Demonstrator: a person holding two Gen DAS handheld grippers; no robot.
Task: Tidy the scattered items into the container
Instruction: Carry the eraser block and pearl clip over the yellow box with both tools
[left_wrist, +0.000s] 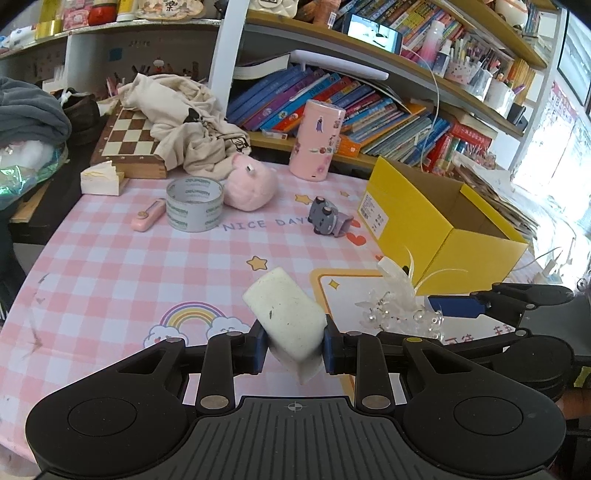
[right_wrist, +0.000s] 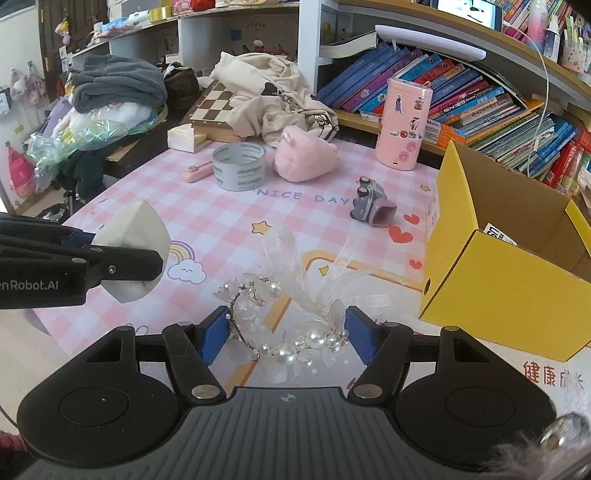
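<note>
My left gripper (left_wrist: 293, 347) is shut on a white sponge block (left_wrist: 286, 314) and holds it above the pink checked tablecloth; it also shows in the right wrist view (right_wrist: 133, 254). My right gripper (right_wrist: 286, 338) is open, its blue pads on either side of a pearl and ribbon bracelet (right_wrist: 291, 332) lying on the cloth; the bracelet also shows in the left wrist view (left_wrist: 399, 310). The open yellow cardboard box (right_wrist: 509, 280) stands at the right, also in the left wrist view (left_wrist: 424, 221).
On the cloth lie a tape roll (left_wrist: 194, 204), a pink plush (left_wrist: 251, 184), a small pink cutter (left_wrist: 149, 215) and a grey toy car (left_wrist: 327, 218). A pink canister (left_wrist: 318, 140), chessboard (left_wrist: 127, 140), clothes and bookshelves stand behind.
</note>
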